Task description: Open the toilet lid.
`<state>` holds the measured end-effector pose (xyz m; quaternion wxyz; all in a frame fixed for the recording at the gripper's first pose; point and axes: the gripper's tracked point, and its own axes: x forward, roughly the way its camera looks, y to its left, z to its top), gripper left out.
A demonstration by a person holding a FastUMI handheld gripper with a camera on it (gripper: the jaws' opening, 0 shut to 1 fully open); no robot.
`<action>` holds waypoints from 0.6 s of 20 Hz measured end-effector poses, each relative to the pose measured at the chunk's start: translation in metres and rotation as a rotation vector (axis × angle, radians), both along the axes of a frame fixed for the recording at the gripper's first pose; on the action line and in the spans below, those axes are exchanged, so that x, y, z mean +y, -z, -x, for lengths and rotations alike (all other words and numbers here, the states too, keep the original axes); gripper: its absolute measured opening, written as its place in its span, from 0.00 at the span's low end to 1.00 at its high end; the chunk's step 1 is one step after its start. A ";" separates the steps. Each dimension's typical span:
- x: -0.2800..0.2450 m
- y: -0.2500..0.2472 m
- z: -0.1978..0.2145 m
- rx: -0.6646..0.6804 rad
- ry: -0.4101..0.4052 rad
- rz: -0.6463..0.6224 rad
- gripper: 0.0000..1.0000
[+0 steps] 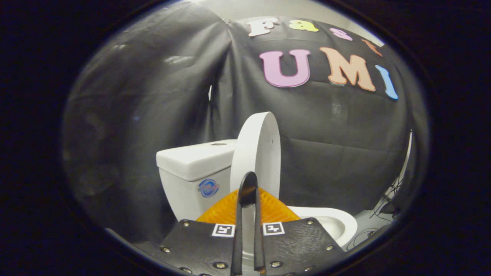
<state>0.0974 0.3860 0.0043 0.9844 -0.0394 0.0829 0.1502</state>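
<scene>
The round white plastic toilet lid (257,153) stands raised, nearly upright, at the centre of the frame, leaning toward the white ceramic tank (193,172) at centre left. The gripper (248,188) sits low in the middle, fingers together at the tips, just before the lid's lower edge; whether they touch it, can't tell. The white bowl rim (337,222) shows at lower right.

Was mock bathroom inside recording booth: white toilet (230,180) stood before black cloth wall (153,96), cables (383,203) on floor
</scene>
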 end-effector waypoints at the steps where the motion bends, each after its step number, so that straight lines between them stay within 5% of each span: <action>1: 0.010 0.002 -0.002 0.012 -0.009 0.006 0.12; 9: 0.029 0.002 -0.003 -0.032 0.038 0.137 0.12; 12: 0.032 0.006 0.004 -0.002 -0.013 0.143 0.14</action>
